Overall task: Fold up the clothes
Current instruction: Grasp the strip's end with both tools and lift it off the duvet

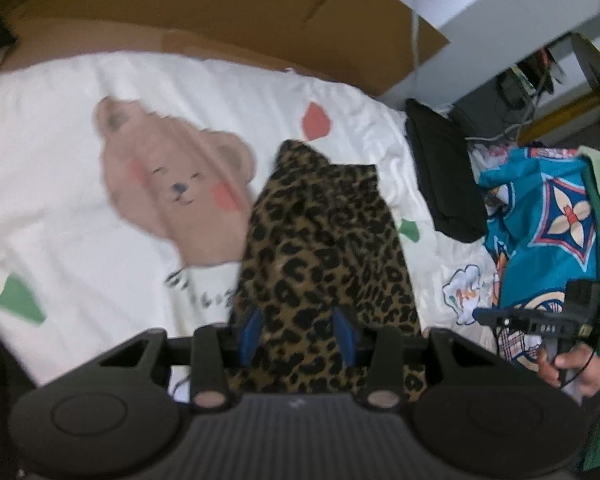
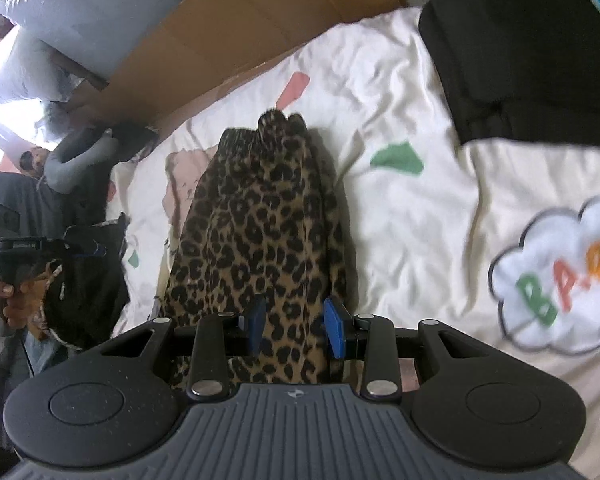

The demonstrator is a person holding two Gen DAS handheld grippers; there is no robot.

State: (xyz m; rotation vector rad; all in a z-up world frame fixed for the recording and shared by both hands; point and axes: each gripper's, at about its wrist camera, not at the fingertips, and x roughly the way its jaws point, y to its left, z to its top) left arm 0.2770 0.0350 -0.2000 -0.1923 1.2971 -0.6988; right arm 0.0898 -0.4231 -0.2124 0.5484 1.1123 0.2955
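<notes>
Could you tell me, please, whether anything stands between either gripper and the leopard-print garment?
Nothing visible does. The leopard garment already lies between the blue pads of the left gripper, and likewise in the right gripper. The black clothes lie off to the side on the bedsheet, clear of both.

A bed point(image 1: 60, 208) carries everything, covered by a cream sheet printed with a bear face point(image 1: 176, 184) and red and green patches (a cloud with letters shows in the right wrist view). A leopard garment point(image 1: 324, 248) lies lengthwise on the middle of it. A folded black cloth point(image 1: 444, 176) lies toward the right edge, beside a teal patterned fabric point(image 1: 540, 220). Brown cardboard point(image 1: 220, 12) runs along the bed's far side.
</notes>
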